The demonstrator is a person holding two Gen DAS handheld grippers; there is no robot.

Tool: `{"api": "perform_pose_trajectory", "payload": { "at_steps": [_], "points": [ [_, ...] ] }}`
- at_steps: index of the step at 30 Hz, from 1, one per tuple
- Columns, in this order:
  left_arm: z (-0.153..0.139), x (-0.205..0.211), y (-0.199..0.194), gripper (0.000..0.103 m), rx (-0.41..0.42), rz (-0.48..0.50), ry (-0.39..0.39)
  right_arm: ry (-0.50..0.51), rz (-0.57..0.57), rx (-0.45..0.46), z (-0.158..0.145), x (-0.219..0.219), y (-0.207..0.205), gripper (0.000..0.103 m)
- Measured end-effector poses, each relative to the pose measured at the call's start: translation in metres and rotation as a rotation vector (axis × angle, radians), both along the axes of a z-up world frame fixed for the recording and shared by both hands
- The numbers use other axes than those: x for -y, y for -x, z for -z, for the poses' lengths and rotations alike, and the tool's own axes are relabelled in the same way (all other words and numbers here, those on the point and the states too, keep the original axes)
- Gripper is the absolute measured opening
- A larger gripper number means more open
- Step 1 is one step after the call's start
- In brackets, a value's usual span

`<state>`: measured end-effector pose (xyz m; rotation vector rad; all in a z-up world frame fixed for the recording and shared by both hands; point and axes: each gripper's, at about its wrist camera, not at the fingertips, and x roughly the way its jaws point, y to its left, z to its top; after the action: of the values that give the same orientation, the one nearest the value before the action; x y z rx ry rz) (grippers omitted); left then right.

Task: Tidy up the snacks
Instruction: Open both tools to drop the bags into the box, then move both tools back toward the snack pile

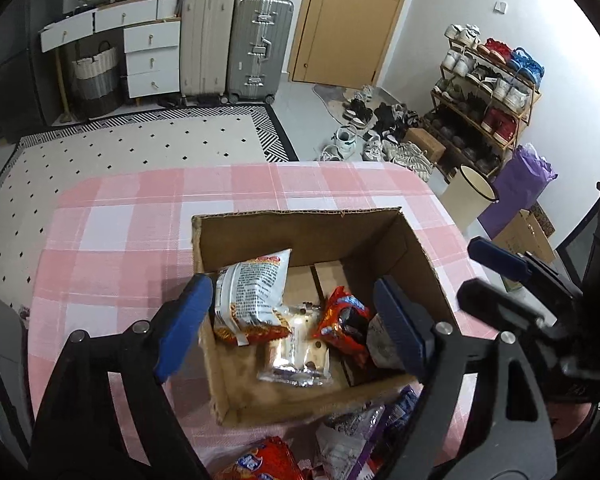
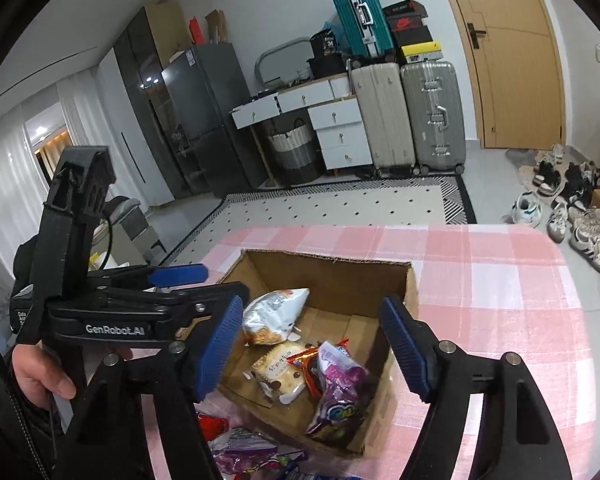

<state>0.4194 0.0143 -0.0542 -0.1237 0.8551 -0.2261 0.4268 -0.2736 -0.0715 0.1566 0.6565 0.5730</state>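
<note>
Both views are evenly lit by soft, diffuse indoor light. Shadows under the cardboard box [image 1: 300,248] on the desk [image 1: 120,240] are faint. Glare appears on the foil snack wrapper [image 1: 296,360] and on the dark cabinet [image 2: 160,92] at far left. Fisheye distortion bends straight lines near the edges; corners are black. Focus is acceptable, slightly soft throughout.

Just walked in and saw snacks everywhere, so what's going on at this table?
A person is sorting snack packets into an open brown cardboard box on the pink checked tablecloth. Both claws hang open over the box with nothing between the pads: the left claw and the right claw. A white and orange packet, a clear-wrapped pastry and a purple packet lie inside. More packets wait on the cloth in front of the box.
</note>
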Motion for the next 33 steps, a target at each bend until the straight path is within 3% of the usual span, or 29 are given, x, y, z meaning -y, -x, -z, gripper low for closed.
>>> {"api": "perform_pose_trajectory", "payload": {
  "at_steps": [5, 13, 22, 33],
  "points": [
    [-0.010, 0.008, 0.025, 0.082, 0.021, 0.005, -0.019, -0.013, 0.011, 0.024, -0.012, 0.009, 0.015, 0.073],
    [-0.035, 0.011, 0.071, 0.082, 0.060, 0.011, -0.035, -0.013, 0.010, 0.086, -0.036, 0.015, 0.053, 0.084],
    [-0.065, 0.017, 0.122, 0.082, 0.104, 0.021, -0.066, -0.022, 0.006, 0.149, -0.065, 0.022, 0.099, 0.090],
    [-0.096, 0.024, 0.195, 0.088, 0.164, 0.031, -0.047, -0.040, 0.029, 0.209, -0.091, 0.035, 0.164, 0.096]
  ]
}}
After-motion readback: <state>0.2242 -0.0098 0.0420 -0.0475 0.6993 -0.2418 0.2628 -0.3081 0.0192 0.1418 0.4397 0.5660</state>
